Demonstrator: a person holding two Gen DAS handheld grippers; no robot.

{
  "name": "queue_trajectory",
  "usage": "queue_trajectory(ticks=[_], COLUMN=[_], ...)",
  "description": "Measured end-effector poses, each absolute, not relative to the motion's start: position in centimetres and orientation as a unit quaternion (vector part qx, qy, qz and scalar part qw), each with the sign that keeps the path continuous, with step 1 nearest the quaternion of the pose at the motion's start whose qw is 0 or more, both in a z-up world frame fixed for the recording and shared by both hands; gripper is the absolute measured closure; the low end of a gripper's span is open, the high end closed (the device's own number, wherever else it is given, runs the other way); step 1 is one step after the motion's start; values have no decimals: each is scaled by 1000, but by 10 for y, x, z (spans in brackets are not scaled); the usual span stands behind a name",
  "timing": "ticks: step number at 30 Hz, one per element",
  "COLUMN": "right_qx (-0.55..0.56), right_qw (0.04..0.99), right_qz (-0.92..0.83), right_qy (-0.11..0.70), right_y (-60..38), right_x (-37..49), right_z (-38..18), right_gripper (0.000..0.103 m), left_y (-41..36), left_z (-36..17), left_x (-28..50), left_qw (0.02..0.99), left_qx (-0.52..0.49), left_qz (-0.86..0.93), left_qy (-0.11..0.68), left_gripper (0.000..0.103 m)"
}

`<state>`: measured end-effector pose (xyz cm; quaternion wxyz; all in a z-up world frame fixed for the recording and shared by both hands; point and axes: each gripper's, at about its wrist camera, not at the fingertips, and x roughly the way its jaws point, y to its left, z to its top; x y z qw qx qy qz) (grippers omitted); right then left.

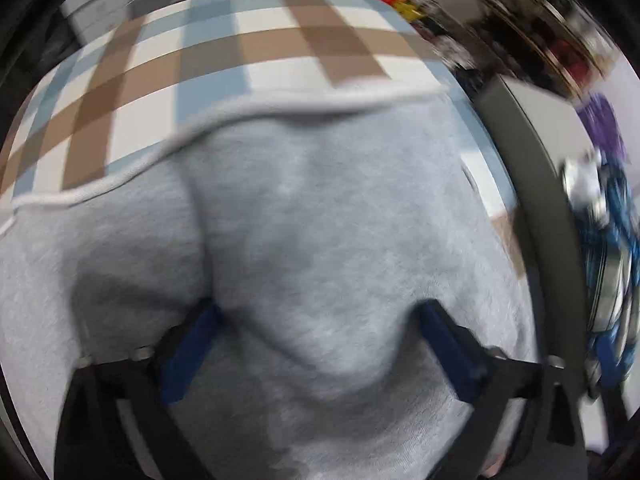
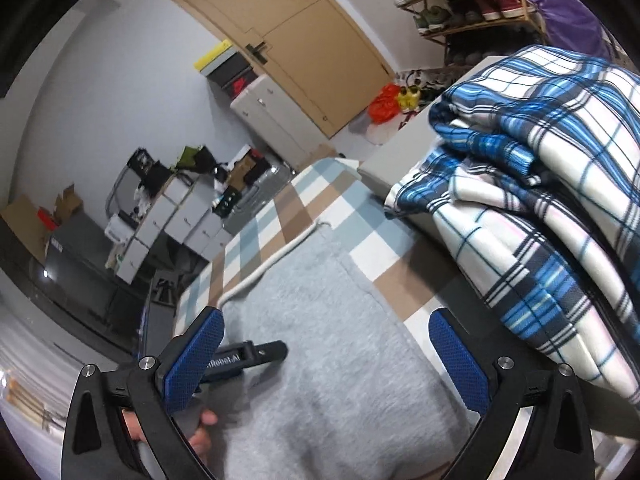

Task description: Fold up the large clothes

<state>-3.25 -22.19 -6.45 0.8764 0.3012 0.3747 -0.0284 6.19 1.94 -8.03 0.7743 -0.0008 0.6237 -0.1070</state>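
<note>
- Grey garment [image 1: 320,220] lies on the checked bed [image 1: 160,80].
- My L fingers [image 1: 320,344] spread wide, fabric bulging between, not pinched.
- R fingers [image 2: 326,354] spread too, empty.
- Risk: fold slumps or drags w/o grip; plaid pile [image 2: 540,184] nearby could snag.

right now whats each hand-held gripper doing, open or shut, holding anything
Left hand-held gripper: open, jaws wide over the grey garment, not gripping it.
Right hand-held gripper: open, jaws wide above the grey garment, holding nothing.
</note>
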Motion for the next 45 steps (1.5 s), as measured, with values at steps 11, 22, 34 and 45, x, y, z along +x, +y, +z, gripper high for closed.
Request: queue_trajectory(ticks=[11,22,34,45], right_qx=[305,213,207,256], right_qw=[857,822,805,800], right_qz=[19,116,135,144], right_qy=[416,515,539,524], right_y=[-206,-134,-125,-134], right_x=[-28,-17,-39,-68], right_z=[-77,-114,-111,-104], right_gripper=[0,0,0,0], left_y=[99,226,156,130], left_z=[-7,-89,-44,-86], left_x=[-44,-48,-78,-89], left_qw=[858,839,886,873], left_qx=[99,-90,-52,32], left_qz=[-89,-34,-62,-79], left_qy=[497,536,457,481], left_gripper=[3,2,2,1])
